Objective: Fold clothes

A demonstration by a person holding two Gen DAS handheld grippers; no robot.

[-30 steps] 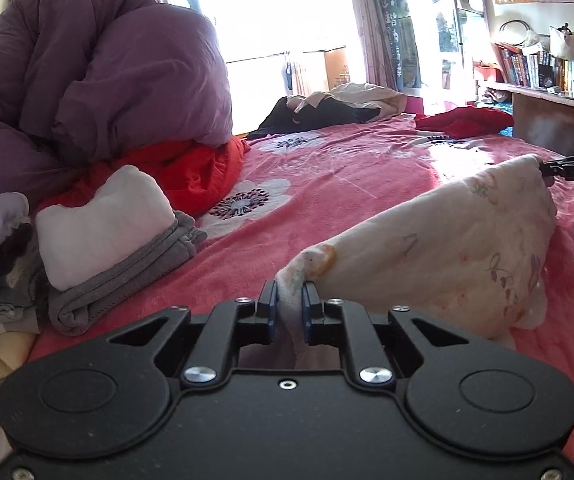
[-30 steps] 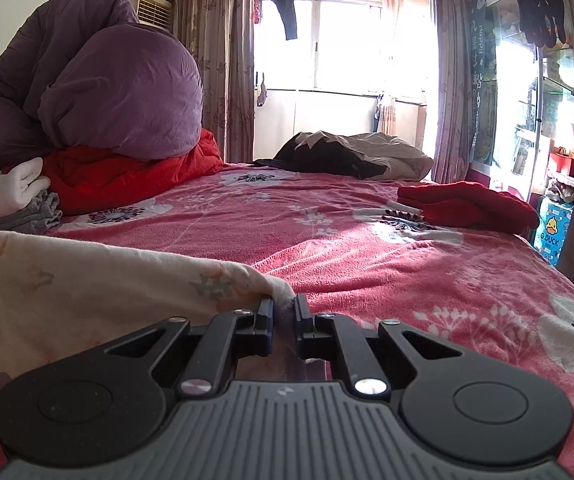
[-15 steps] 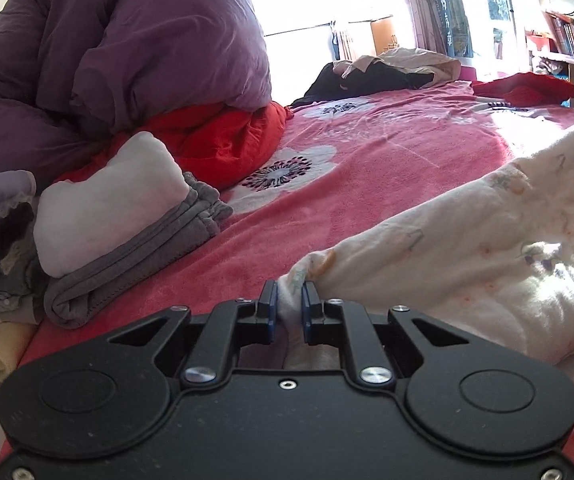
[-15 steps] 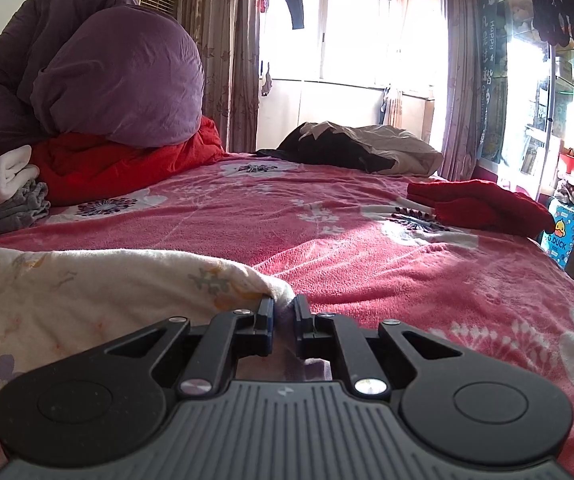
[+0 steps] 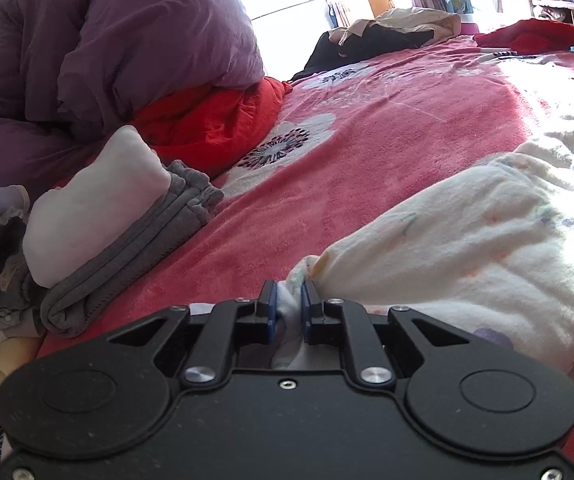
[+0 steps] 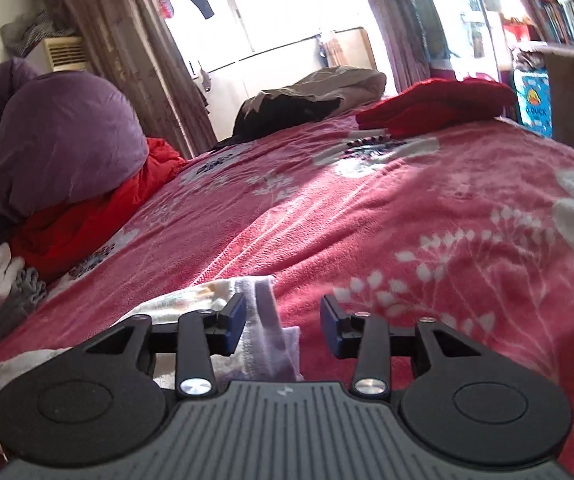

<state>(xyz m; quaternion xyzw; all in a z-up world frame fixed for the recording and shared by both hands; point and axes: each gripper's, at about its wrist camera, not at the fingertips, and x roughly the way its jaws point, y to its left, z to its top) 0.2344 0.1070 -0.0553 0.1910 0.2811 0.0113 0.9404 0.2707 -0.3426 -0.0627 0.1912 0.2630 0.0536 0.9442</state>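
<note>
A cream floral garment (image 5: 467, 248) is seen lying on the pink flowered bedspread (image 5: 367, 148), bunched into a soft roll at the near edge of the bed. One corner of it is pinched between the pads of the left tool (image 5: 289, 304), which is clenched on the cloth; the fabric is gathered into a narrow fold between the two blue pads.

In the right wrist view, the right tool (image 6: 283, 322) is found with its jaws opening. A lilac-edged corner of the same garment (image 6: 265, 320) stands loosely between the fingers, close against the left pad and clear of the right one; it is not gripped. The rest of the cloth trails off to the lower left.

To the left, a folded stack is noted: a white piece (image 5: 95, 196) laid on top of a grey folded piece (image 5: 135, 256), touching it. Behind the stack, a red quilt (image 5: 215, 120) is pressed under a large purple duvet (image 5: 127, 40).

At the far end of the bed, a black and beige heap of clothing (image 5: 379, 36) and a red garment (image 6: 435, 104) are recorded, well apart from the work area. Bright windows and brown curtains (image 6: 127, 60) are seen beyond.
</note>
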